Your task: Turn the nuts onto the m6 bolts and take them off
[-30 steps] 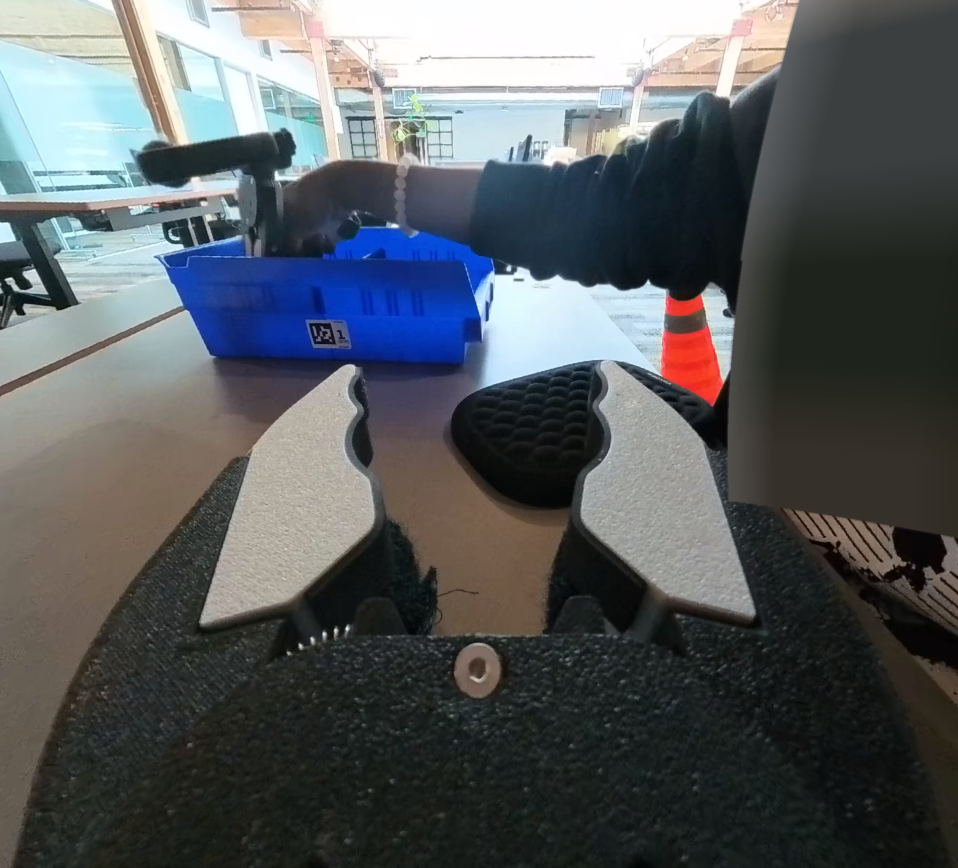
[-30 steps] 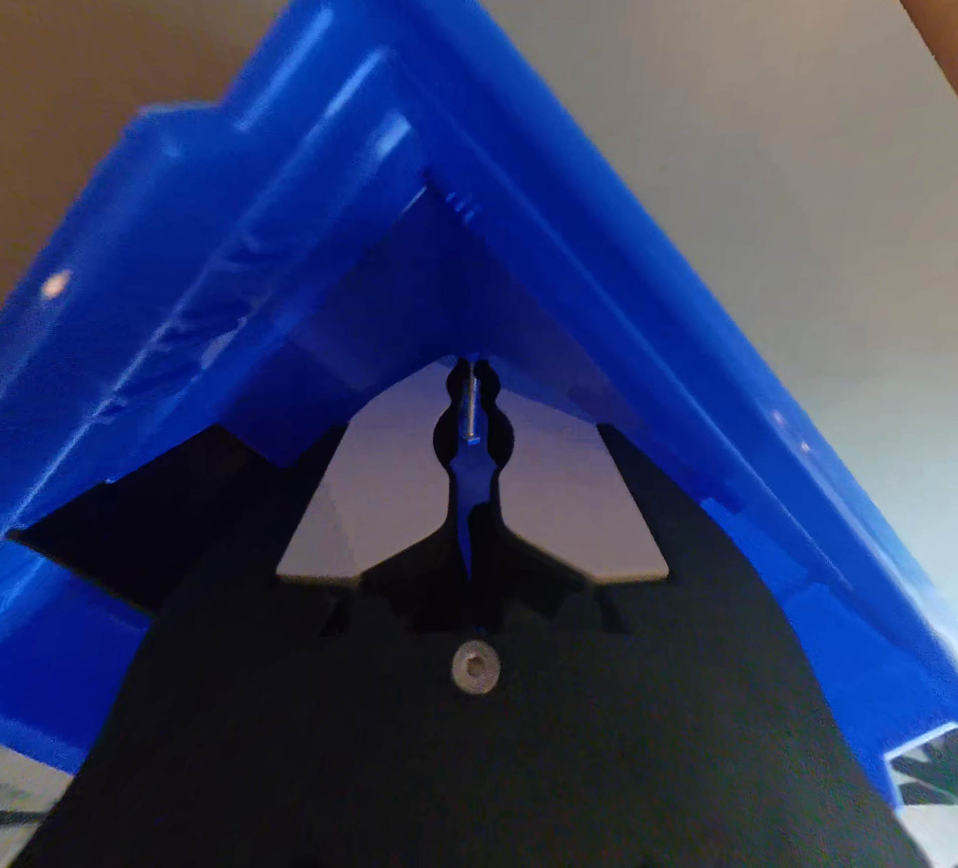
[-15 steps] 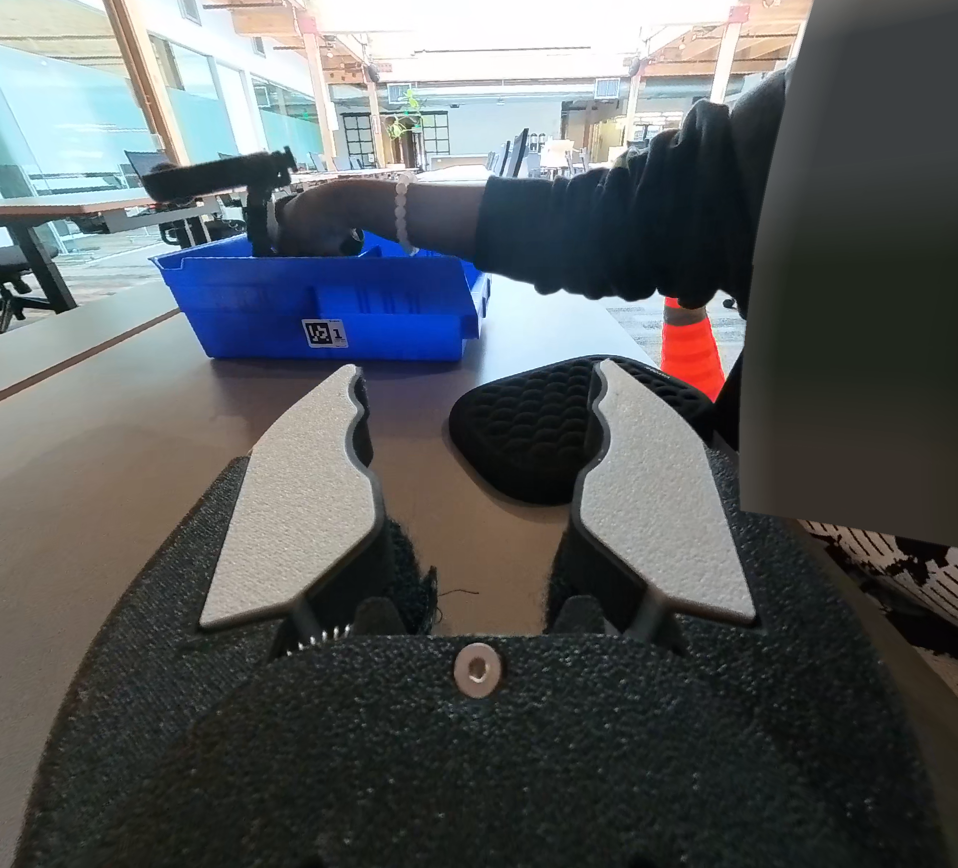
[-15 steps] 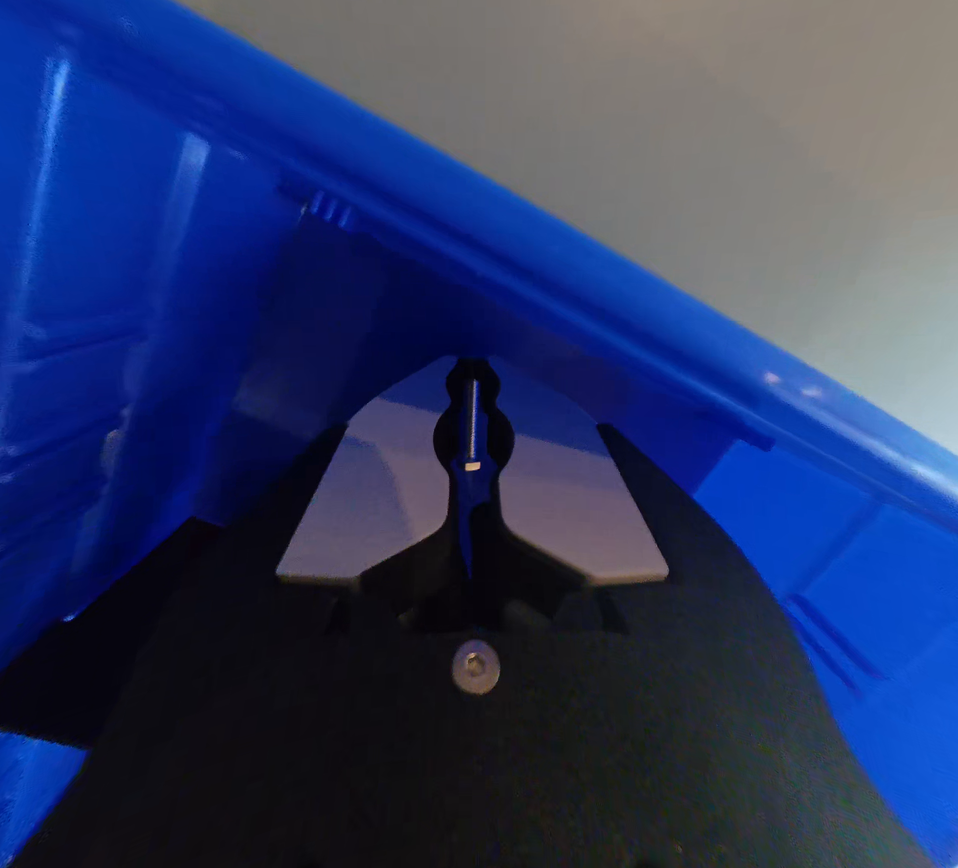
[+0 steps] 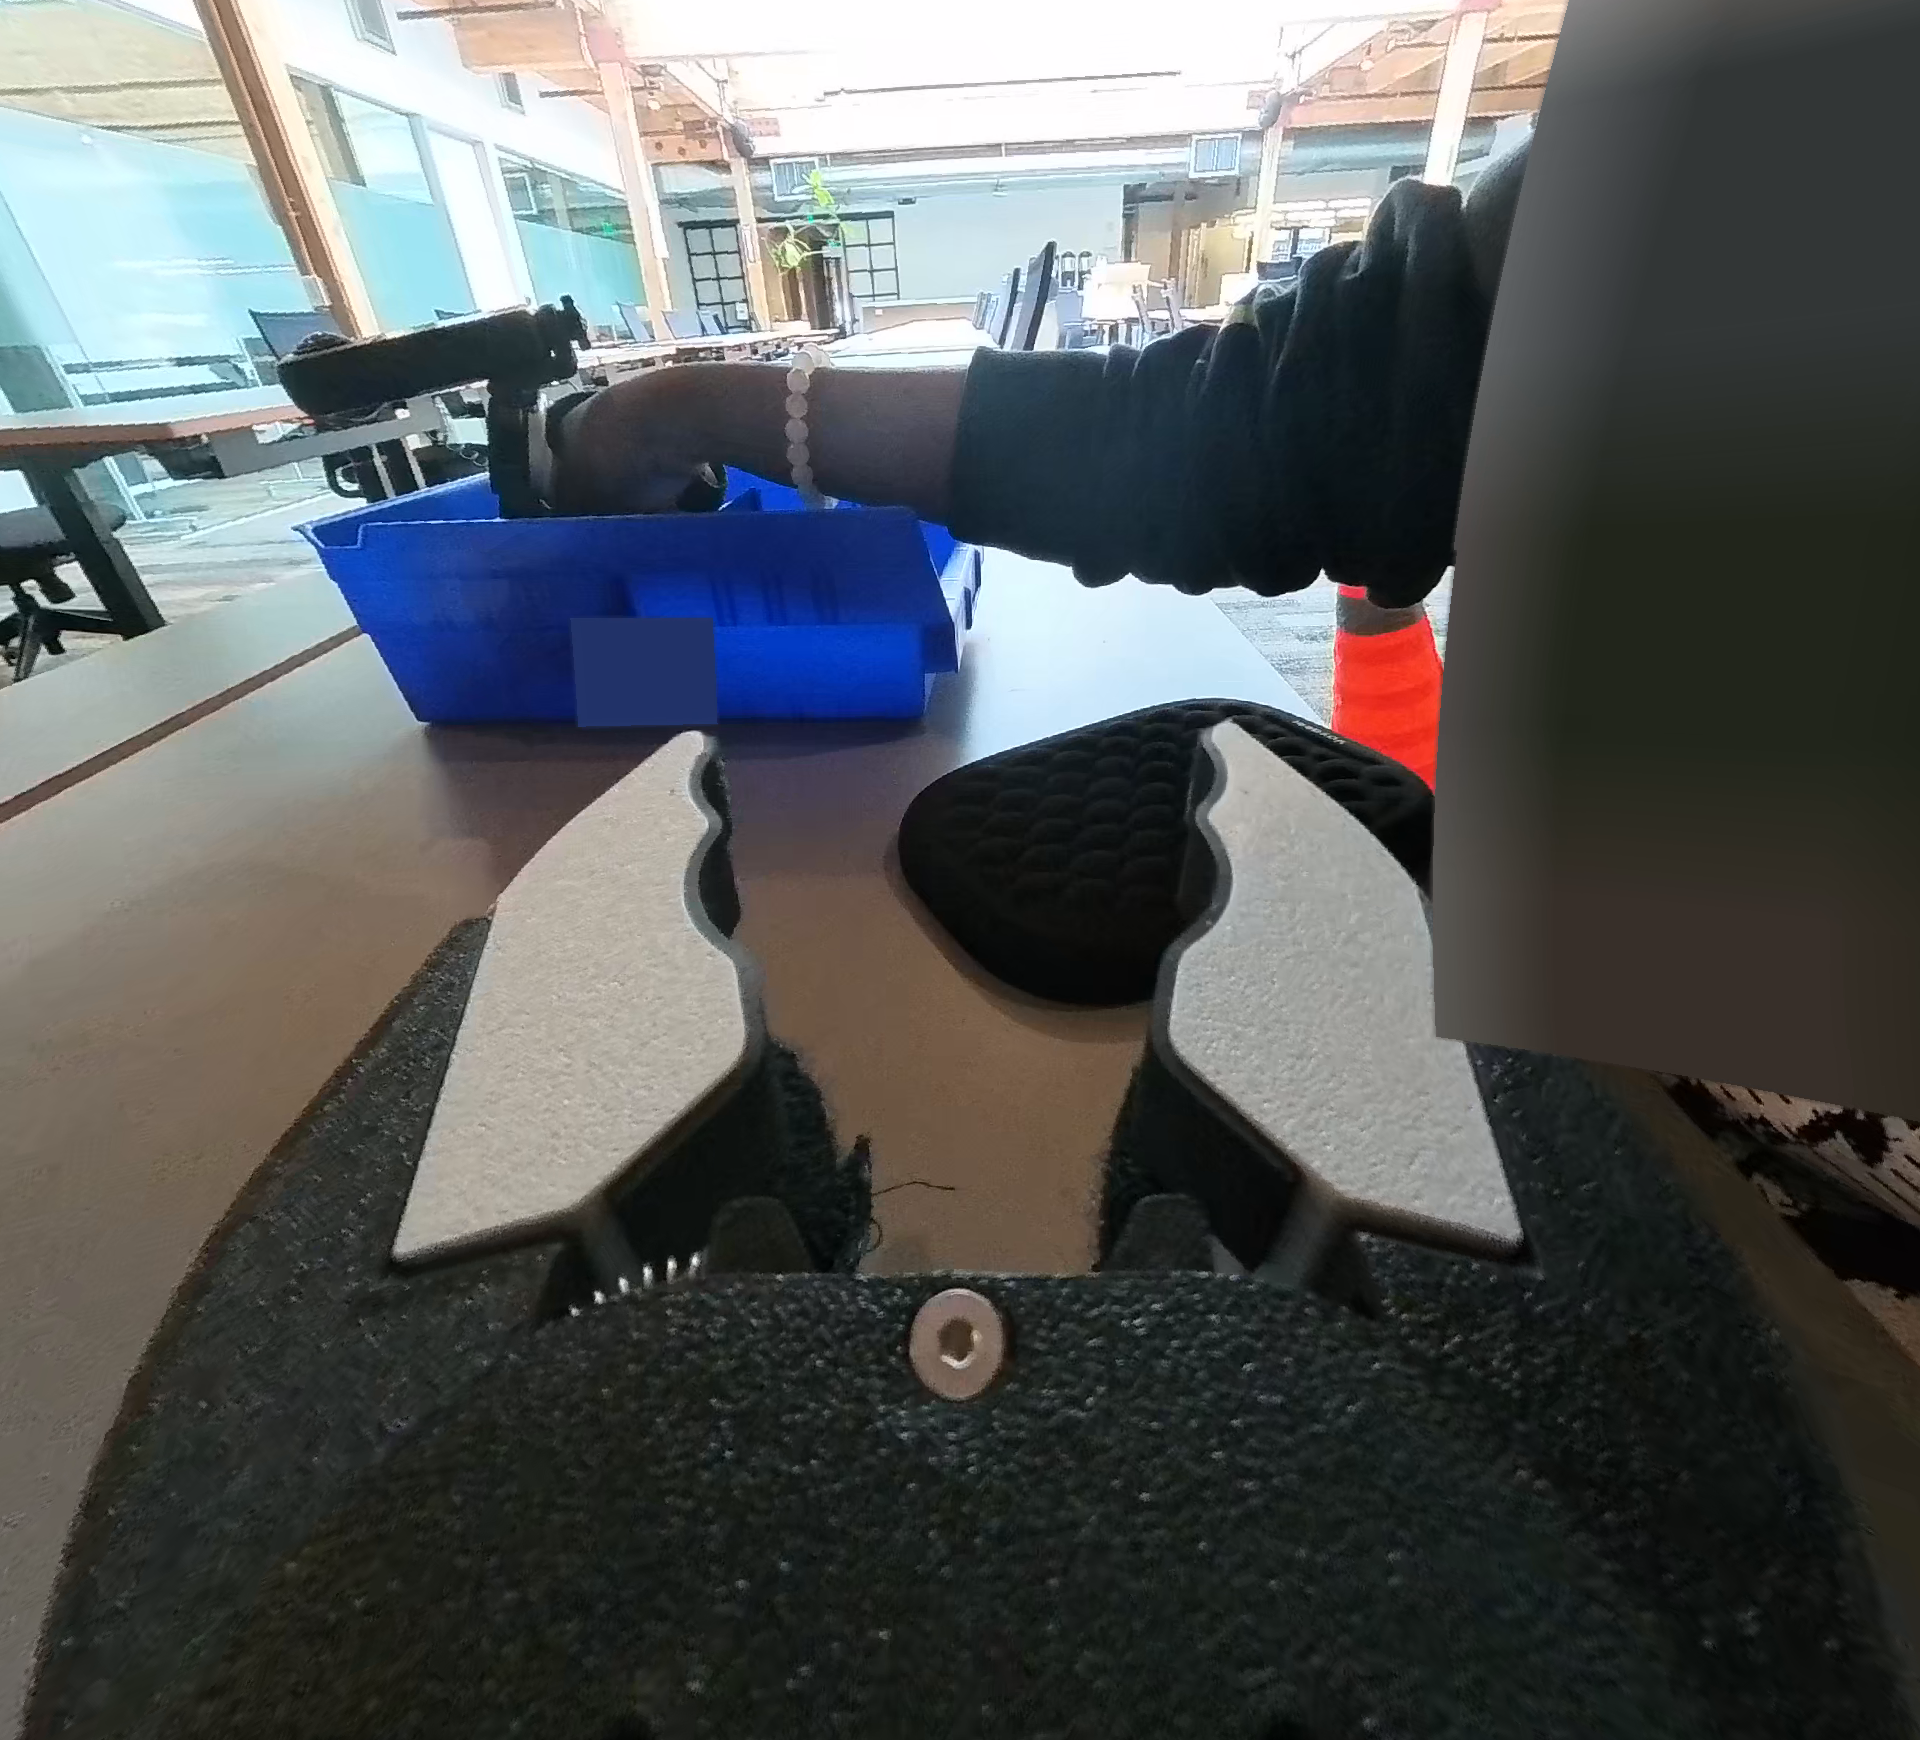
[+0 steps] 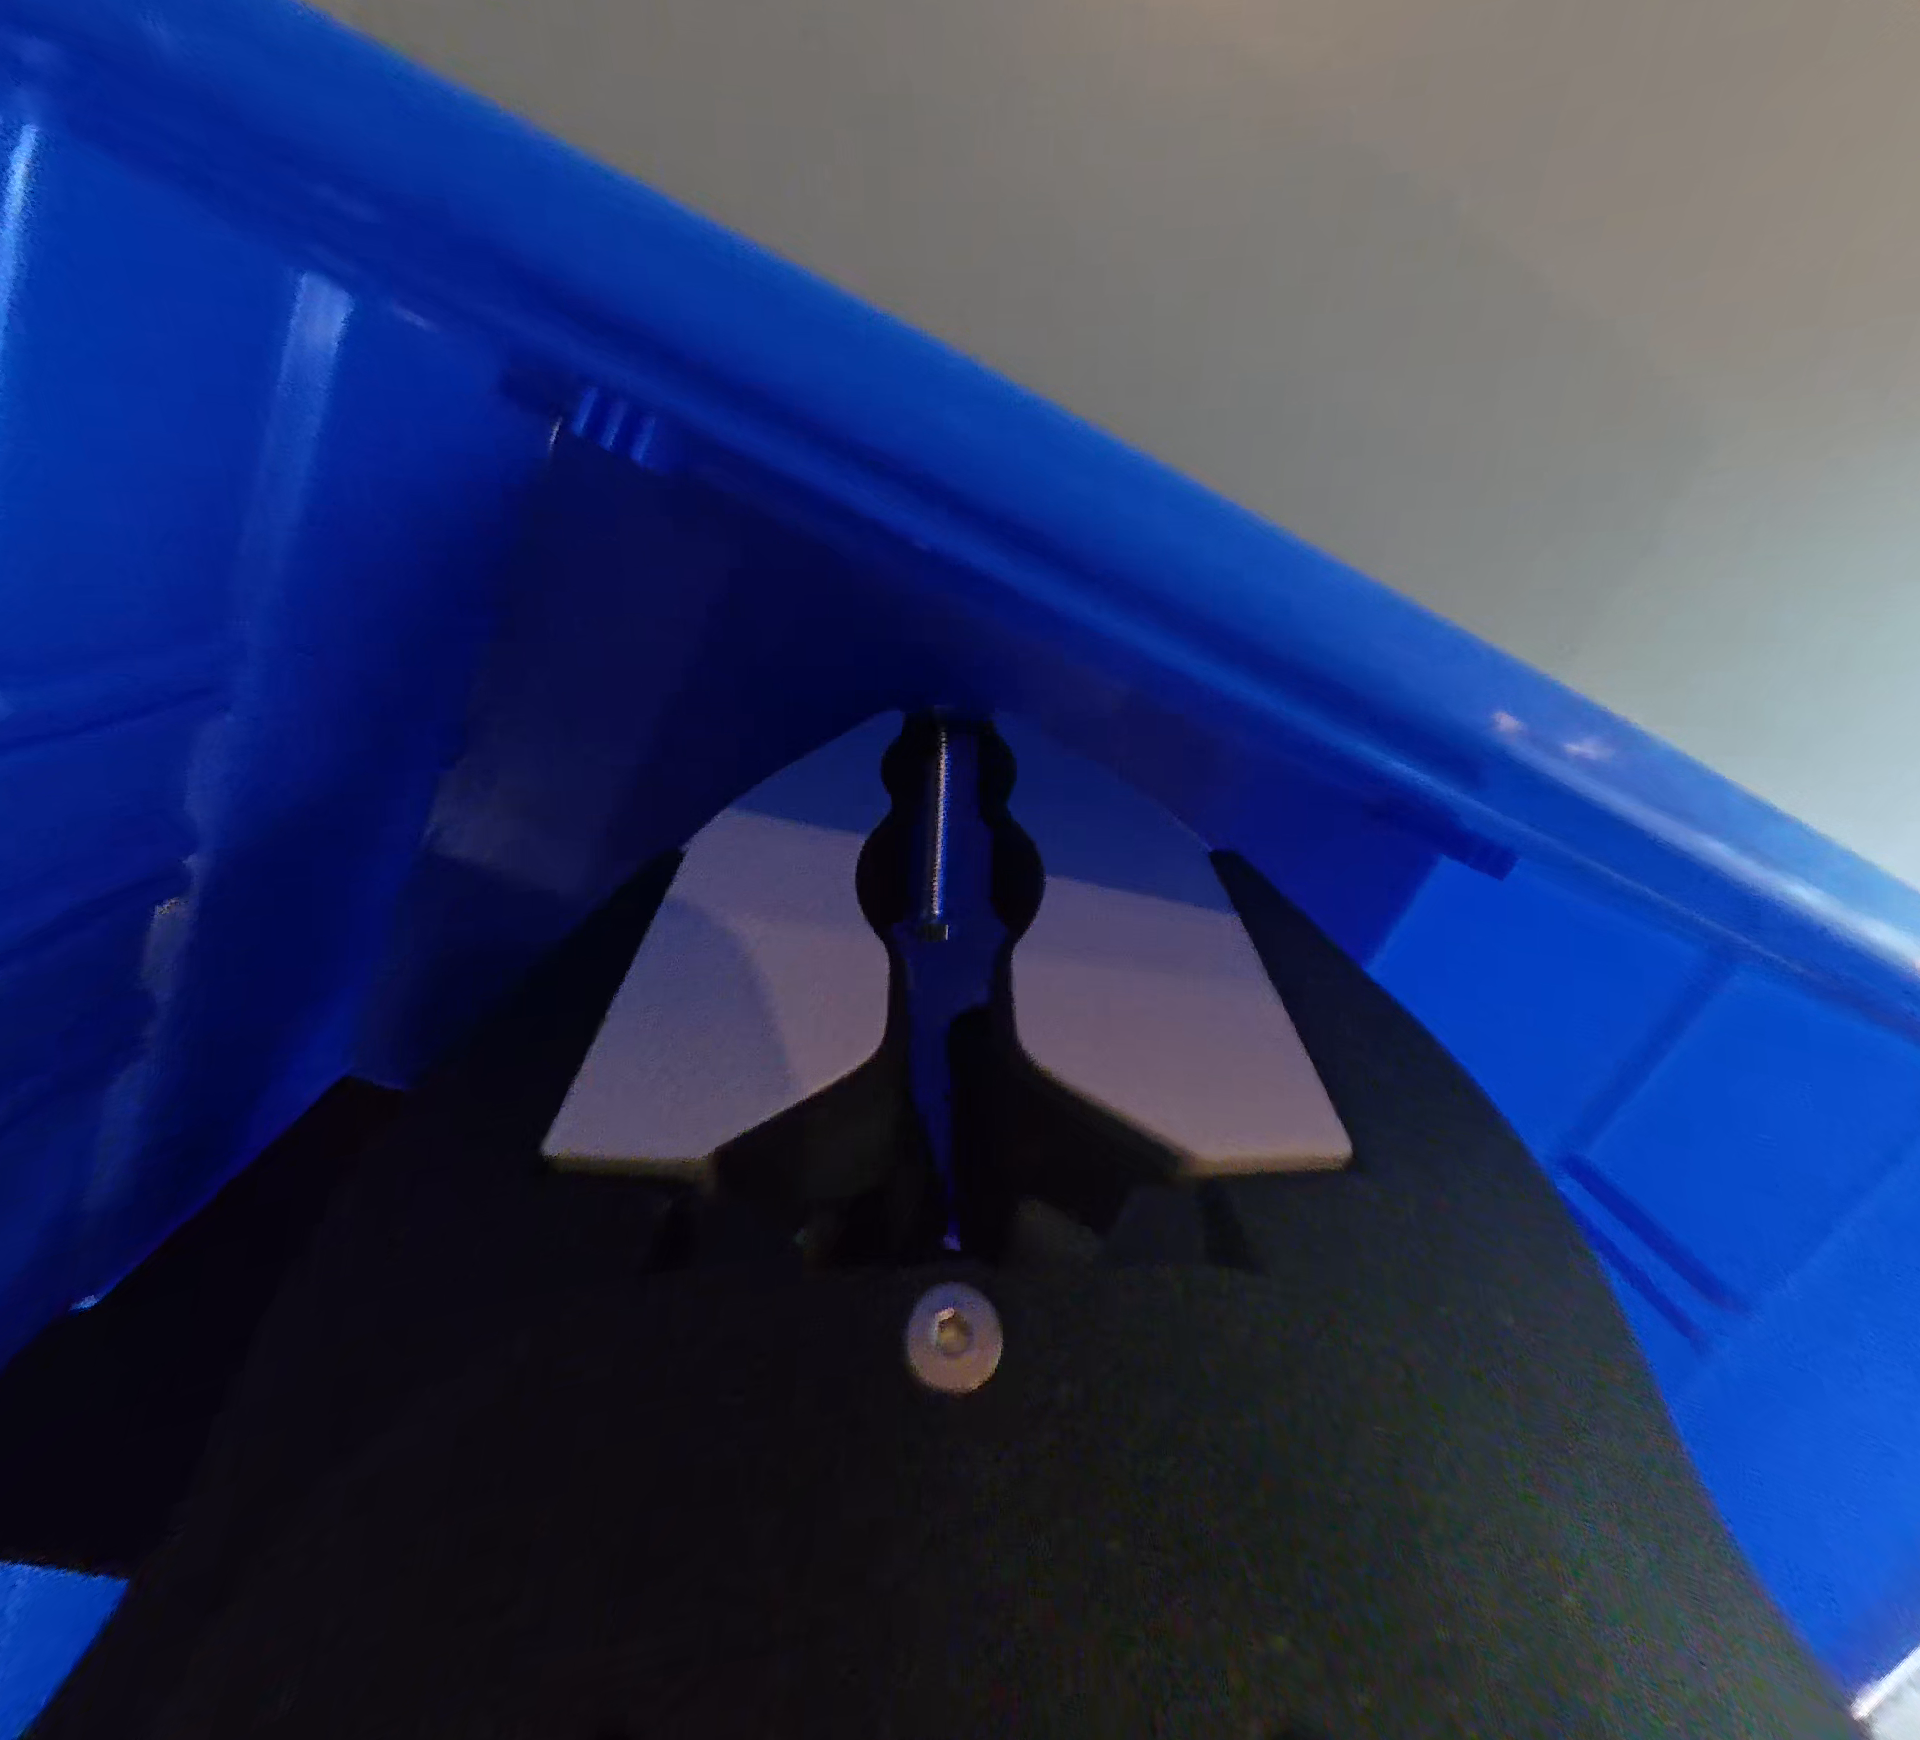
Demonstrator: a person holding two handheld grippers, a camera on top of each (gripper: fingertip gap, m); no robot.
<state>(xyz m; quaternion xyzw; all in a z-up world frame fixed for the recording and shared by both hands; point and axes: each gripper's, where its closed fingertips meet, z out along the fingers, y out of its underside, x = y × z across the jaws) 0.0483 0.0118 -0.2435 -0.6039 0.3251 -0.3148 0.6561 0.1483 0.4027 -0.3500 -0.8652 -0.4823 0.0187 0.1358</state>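
My left gripper (image 5: 956, 745) hovers low over the brown table (image 5: 260, 859), open and empty. A black honeycomb pad (image 5: 1049, 869) lies just beyond its right finger. Farther ahead stands a blue bin (image 5: 499, 620). A person's hand holds my right gripper (image 5: 436, 360) down in the bin, so its fingers are hidden in this view. In the right wrist view, my right gripper (image 6: 943, 734) points at the bin's inner wall (image 6: 935, 547). Its jaws stand slightly apart, with a thin threaded bolt (image 6: 940, 833) lying lengthwise between them. A strip of blue shows between the bolt and the right pad.
A dark-sleeved arm (image 5: 1195, 464) reaches across above the table to the bin. An orange cone (image 5: 1387, 682) stands off the table's right edge. A grey blurred patch covers the right side of the left wrist view. Office desks and chairs stand far behind. The left gripper's tips are roughly 40 centimeters from the right gripper's.
My right gripper's jaws have parted a little around the bolt, which earlier sat tight between them. Its view swung from the bin's corner to a side wall. My left gripper stayed put.
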